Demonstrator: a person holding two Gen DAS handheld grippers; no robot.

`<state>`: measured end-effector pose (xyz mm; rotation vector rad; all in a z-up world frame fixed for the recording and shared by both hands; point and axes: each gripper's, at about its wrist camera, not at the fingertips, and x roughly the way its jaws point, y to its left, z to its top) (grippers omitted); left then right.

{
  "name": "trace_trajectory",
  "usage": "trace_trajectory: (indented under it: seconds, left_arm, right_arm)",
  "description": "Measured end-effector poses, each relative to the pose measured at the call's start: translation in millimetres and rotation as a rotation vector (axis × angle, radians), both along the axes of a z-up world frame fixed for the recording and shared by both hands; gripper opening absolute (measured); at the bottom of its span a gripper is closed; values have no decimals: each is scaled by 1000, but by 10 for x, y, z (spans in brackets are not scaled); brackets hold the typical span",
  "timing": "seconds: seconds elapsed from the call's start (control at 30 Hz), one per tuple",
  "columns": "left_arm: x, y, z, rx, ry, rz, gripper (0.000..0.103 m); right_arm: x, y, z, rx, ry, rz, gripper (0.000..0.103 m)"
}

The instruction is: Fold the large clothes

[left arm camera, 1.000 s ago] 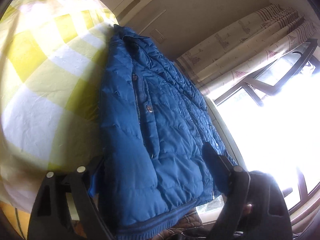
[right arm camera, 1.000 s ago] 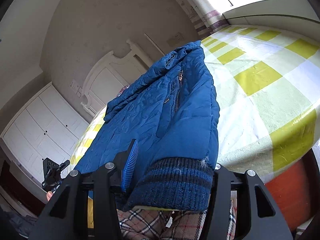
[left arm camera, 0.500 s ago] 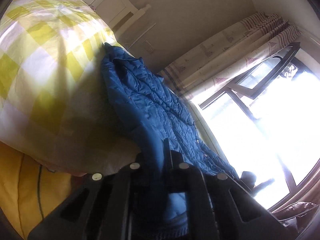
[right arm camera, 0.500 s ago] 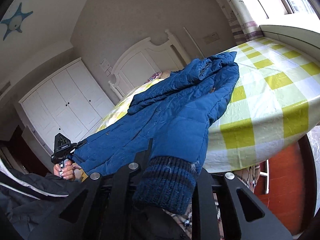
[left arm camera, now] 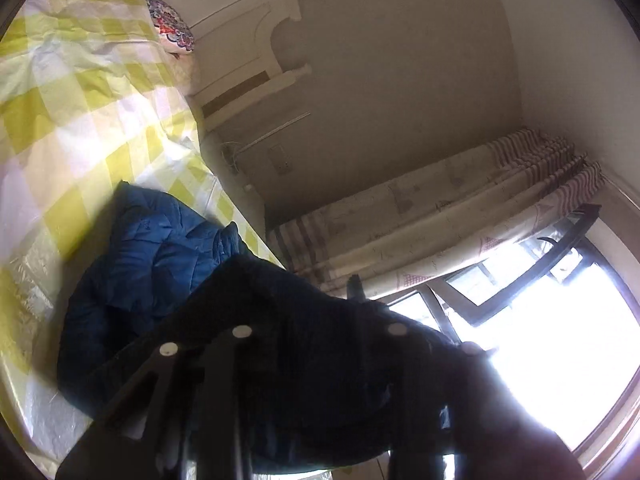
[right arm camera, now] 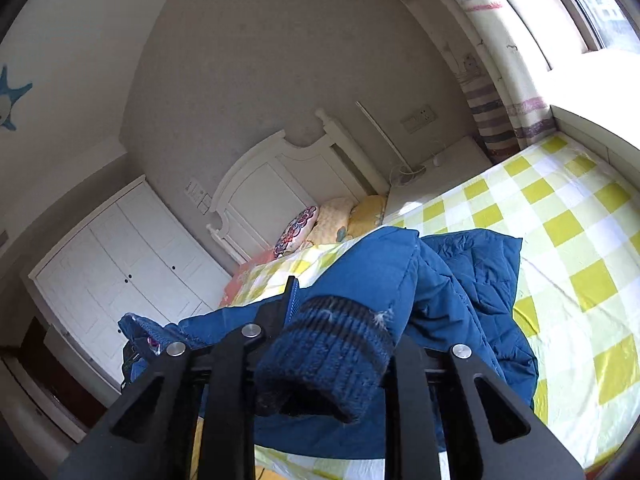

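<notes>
One blue jacket (right arm camera: 472, 280), flat on the checked bed (right arm camera: 568, 216) a second ago, now hangs bunched off it; the right gripper (right arm camera: 332, 344) clamps its knit cuff (right arm camera: 324, 356), the left gripper (left arm camera: 320, 320) its dark hem, both jaws having just widened slightly.

Blue jacket (right arm camera: 472, 280), navy-striped cuff (right arm camera: 332, 344); yellow-white check sheet (right arm camera: 560, 216).

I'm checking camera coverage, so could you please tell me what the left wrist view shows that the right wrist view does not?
Only the left wrist view shows the window frame with its glare. Only the right wrist view shows the white wardrobe, the star decal and the jacket's knitted cuff. Both show the blue jacket on the checked bedspread, the headboard and the curtain.
</notes>
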<state>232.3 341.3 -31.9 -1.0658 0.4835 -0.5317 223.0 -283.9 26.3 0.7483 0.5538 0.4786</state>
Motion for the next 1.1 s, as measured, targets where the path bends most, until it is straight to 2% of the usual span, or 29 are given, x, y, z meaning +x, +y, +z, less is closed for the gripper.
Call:
trace_trajectory:
  seconds: [0.03,0.07,0.1,0.17,0.2,0.23,0.3,0.43,0.57,0.63,0.73,0.83,0.9,0.97,1.1]
  left_arm:
    - [252,-10,-83,-20,54,31,69]
    - [441,17,-191,-41,112,80,91]
    - [550,68,-298,-59,154,138,94]
    - [669,224,-461,-79,169,179,96]
    - [702,286,-503,-63,157,186,97]
    - [727,345,-512,-14,154,203,99]
    - [785,422,-503,141,151,224,99]
    - [1075,337,-454,434,161,126,99]
    - [1388,65,-467,675,161,3,99]
    - [1546,-81,-488,760,167,-37,99]
    - [1769,-218,-583,785,185,-123,99]
    - [1929,-306,-714,817,215,-159,99]
    - [2002,-323,-810,799,234,-191,98]
    - [2010,-316,-873,784,235,-209,96]
    - [2047,-290,-833,777,207,-205,91]
  right_arm:
    - [216,-41,-120,45,54,-3,63]
    - [337,-94,-215,81,78,-28,91]
    - [396,-176,-296,122,61,-47,94]
    - [407,-330,-380,181,-16,-42,94]
    - [384,-402,-410,152,-49,-59,94]
    - [393,-455,-399,83,-62,-87,94]
    - [484,-558,-450,-68,-43,-123,94]
    - [799,-709,-678,-191,60,-126,88]
    - [1169,-529,-794,-338,117,-60,88]
    - [1386,-357,-863,-426,164,-11,88]
    - [1616,-149,-969,-532,212,61,88]
    - [1696,-46,-1047,-571,218,109,88]
    - [1714,-31,-1117,-571,222,124,86]
    - [1704,-52,-1167,-553,217,126,77]
    - [1673,-85,-1159,-517,186,124,70]
